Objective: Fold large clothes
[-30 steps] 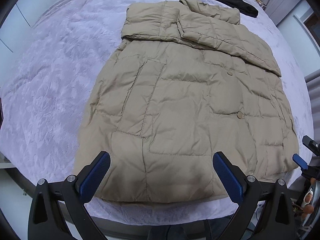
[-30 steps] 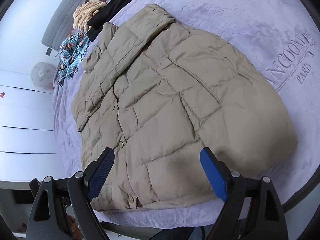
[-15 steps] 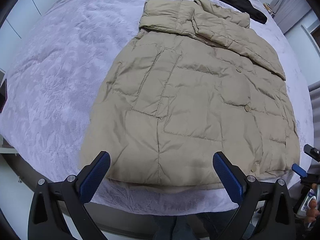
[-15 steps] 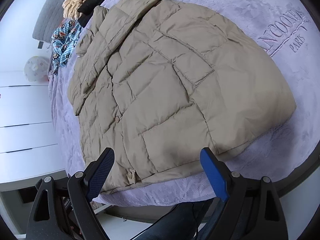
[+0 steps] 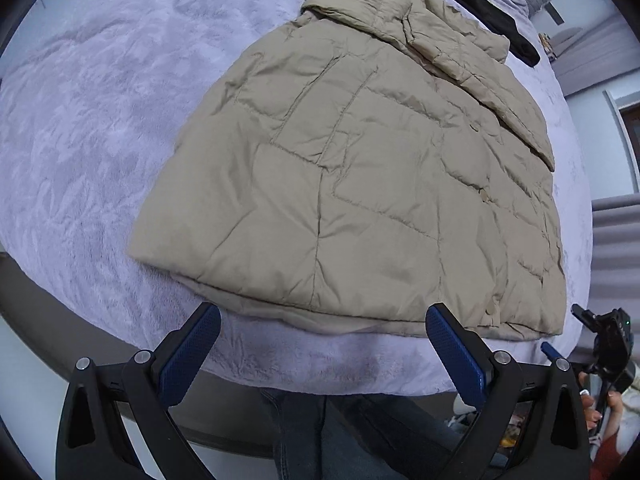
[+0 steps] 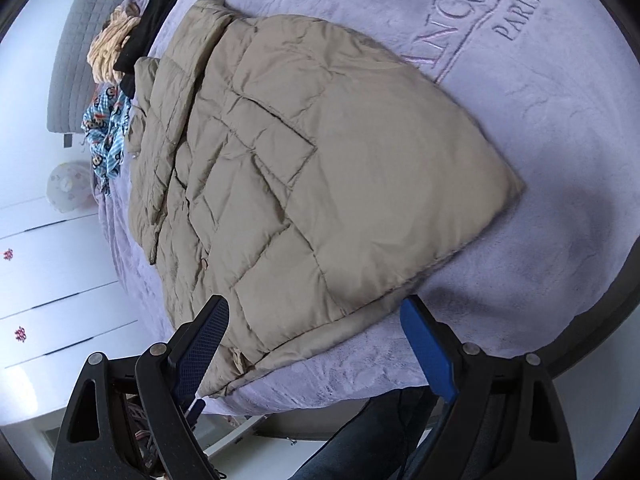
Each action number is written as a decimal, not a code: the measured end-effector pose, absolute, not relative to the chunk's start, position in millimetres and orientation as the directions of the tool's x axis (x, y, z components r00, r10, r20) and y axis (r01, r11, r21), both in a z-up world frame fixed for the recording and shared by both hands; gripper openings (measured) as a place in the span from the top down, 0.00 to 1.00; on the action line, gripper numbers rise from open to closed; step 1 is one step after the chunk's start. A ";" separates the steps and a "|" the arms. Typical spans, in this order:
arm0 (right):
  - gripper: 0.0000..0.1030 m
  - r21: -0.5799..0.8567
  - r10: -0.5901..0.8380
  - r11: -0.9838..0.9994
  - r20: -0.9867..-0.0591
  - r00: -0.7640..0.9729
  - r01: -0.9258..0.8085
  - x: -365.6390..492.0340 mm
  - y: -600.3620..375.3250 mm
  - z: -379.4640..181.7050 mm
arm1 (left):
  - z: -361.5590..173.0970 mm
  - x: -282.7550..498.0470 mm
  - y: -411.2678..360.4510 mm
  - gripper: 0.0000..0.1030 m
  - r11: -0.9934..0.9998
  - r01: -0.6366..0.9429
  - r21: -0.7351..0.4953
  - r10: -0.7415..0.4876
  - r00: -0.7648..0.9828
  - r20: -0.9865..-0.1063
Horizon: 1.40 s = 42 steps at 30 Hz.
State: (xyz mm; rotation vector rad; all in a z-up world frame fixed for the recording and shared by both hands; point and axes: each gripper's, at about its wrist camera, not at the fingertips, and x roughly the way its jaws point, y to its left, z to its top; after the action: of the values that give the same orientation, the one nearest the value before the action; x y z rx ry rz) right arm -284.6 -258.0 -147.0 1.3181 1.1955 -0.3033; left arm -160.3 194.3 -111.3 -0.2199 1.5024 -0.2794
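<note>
A beige quilted puffer jacket (image 5: pixel 360 168) lies flat on the lavender bedspread (image 5: pixel 92 112), sleeves folded in across the top, hem toward the near bed edge. My left gripper (image 5: pixel 320 344) hovers open just off the hem, with nothing between its blue pads. In the right wrist view the same jacket (image 6: pixel 320 176) fills the middle. My right gripper (image 6: pixel 316 340) stands open over the hem near the button edge, holding nothing. The right gripper also shows at the left wrist view's right edge, held by a hand (image 5: pixel 592 404).
A black garment (image 6: pixel 156 20), a yellowish cloth (image 6: pixel 108 52) and a blue patterned cloth (image 6: pixel 104 128) lie past the jacket's collar by the grey headboard (image 6: pixel 76 56). White drawers (image 6: pixel 52 280) stand beside the bed. A person's jeans (image 5: pixel 304 432) show below the bed edge.
Both grippers have drawn back toward the near bed edge and rolled, so the jacket sits farther off and tilted in both views. Both stay open and empty.
</note>
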 end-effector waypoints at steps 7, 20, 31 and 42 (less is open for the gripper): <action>0.13 0.579 0.435 0.184 -0.773 0.463 0.794 -307.8 -267.1 -170.1 | -143.8 -163.9 219.3 0.01 0.911 -0.095 -0.402 -0.404 0.000 -0.915; 0.14 0.671 0.422 0.039 -0.683 0.597 0.740 -287.9 -267.6 -185.5 | -154.1 -113.3 198.4 0.85 0.876 -0.091 -0.474 -0.472 0.046 -0.880; 0.92 0.692 0.334 0.096 -0.700 0.632 0.715 -289.2 -268.7 -158.5 | -93.4 -94.3 213.7 0.89 0.838 0.054 -0.544 -0.545 0.154 -0.824; 0.93 0.745 0.321 0.359 -0.664 0.675 0.562 -217.5 -297.5 -70.3 | 2.3 -26.9 185.6 0.89 0.837 0.172 -0.519 -0.544 0.360 -0.758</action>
State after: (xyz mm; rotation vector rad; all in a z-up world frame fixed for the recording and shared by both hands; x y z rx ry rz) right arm -217.5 -297.5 -70.3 1.2357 0.8703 -0.1842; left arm -26.9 185.6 2.3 -0.3822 1.1140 -0.4761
